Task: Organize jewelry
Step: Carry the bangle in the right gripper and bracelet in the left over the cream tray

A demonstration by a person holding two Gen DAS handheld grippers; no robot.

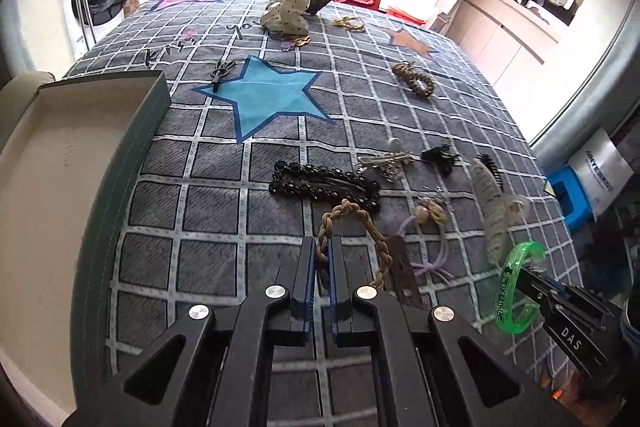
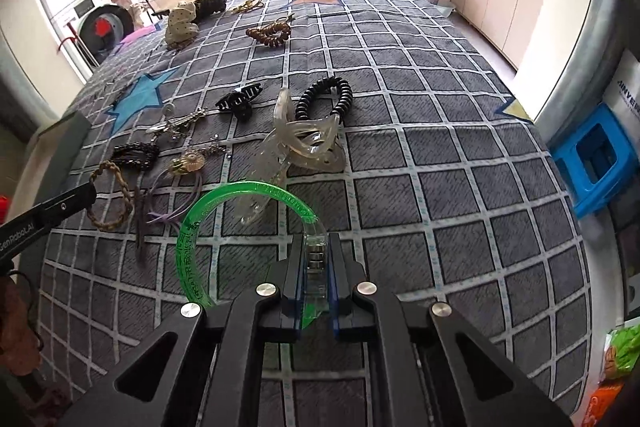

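While the left claw [image 1: 323, 259] is closed on one side of a braided tan rope bracelet [image 1: 370, 227], the rest of that loop curves away to the right of the fingers and lies on the grey checked cloth [image 1: 224, 211] covering the tabletop. Just beyond the loop sits a black beaded hair clip [image 1: 324, 183], with a silver hairpin [image 1: 384, 161] and a small black claw clip [image 1: 440, 155] farther to its right. An open box [image 1: 60, 155] with a pale inside and dark green walls stands at the left edge, well apart from the bracelet. The right claw [image 2: 317, 259] is clamped on the clear end piece of a green translucent bangle [image 2: 224, 211]; the ring arcs up and to the left of the fingers, above the cloth. Ahead of it lies a clear plastic hair claw [image 2: 304, 147], and touching that clip's far side is a black coil hair tie [image 2: 324, 99]. Farther back on the cloth rest a brown coil hair tie [image 2: 270, 34] and a dotted cream fabric bow [image 2: 182, 23].
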